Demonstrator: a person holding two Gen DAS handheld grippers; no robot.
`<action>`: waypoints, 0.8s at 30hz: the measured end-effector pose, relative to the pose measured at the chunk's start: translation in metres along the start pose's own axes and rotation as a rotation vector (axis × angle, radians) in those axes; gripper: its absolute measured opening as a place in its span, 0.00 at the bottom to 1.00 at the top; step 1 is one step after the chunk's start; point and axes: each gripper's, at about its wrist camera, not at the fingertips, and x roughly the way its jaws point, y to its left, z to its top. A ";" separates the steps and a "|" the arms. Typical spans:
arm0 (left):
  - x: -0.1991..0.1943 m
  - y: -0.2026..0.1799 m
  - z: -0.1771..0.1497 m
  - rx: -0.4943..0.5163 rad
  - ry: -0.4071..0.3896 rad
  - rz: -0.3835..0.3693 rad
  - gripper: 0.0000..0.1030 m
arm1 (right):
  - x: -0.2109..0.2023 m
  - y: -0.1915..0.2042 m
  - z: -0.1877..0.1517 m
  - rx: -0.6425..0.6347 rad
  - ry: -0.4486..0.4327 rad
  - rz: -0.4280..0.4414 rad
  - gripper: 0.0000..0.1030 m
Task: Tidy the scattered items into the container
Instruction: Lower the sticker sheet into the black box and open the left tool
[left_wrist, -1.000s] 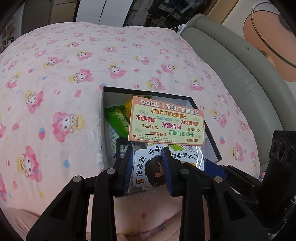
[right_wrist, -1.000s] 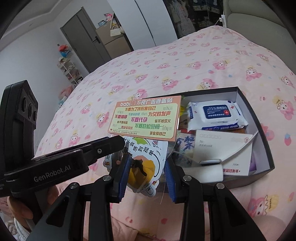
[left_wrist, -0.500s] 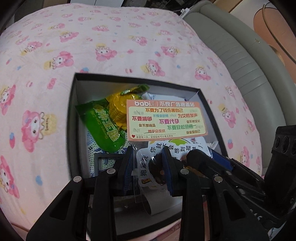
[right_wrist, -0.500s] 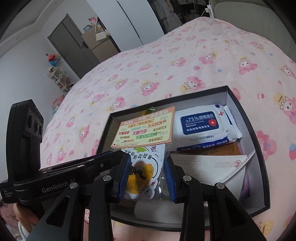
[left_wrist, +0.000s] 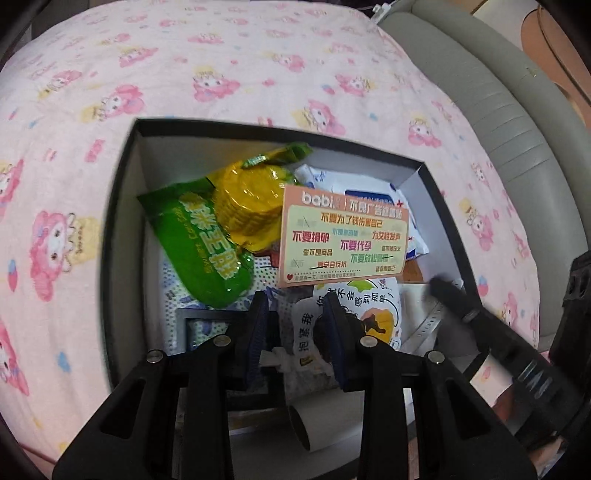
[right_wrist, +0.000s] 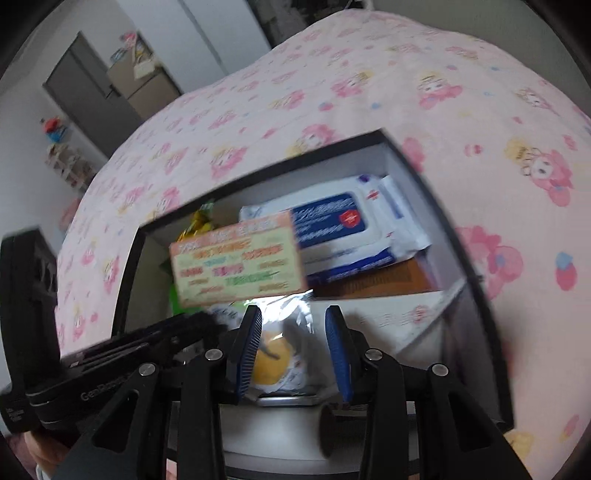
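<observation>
The black box sits on the pink cartoon bedspread, and both grippers hang over its near end. The left gripper and right gripper each have their fingers parted, with no pad pressing on the sticker pack (orange header card, clear sleeve) lying loose between them inside the box. Further in the box lie a green corn snack bag and a wet-wipes pack.

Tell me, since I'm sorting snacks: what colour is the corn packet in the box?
Green with a yellow corn cob, the corn packet shows best in the left wrist view.
</observation>
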 end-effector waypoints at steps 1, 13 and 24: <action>-0.002 -0.001 -0.001 0.008 -0.001 -0.006 0.29 | -0.003 -0.001 0.000 0.004 -0.017 -0.002 0.31; 0.025 -0.005 0.012 -0.013 0.064 -0.010 0.29 | -0.001 -0.011 -0.001 0.016 -0.011 -0.127 0.31; 0.034 -0.033 0.009 0.005 0.080 -0.078 0.29 | -0.011 -0.026 -0.001 0.070 -0.054 -0.157 0.31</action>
